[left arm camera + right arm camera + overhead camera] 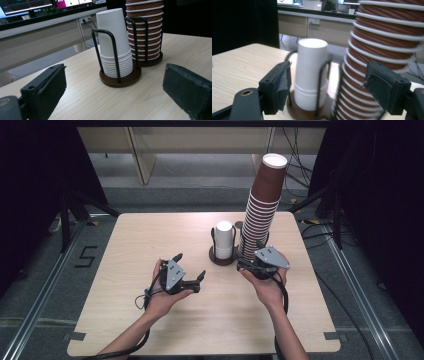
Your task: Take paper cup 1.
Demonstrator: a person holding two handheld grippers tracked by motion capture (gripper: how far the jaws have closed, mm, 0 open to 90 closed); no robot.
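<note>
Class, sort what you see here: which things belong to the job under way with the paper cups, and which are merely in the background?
In the job:
- brown cup stack
- white cup stack
- wire cup holder
- left gripper, open, empty
- right gripper, open, near the brown stack

Just around:
- wooden table
- monitors
- floor cables

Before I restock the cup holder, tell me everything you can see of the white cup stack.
The white cup stack is a short nest of plain paper-looking cups set upside down, flat base on top, rolled rims layered at the bottom. It stands upright on a round dark wooden base inside black wire hoops that rise along its sides. It sits just left of the much taller brown cup stack on the light wooden table. Neither gripper touches it.
</note>
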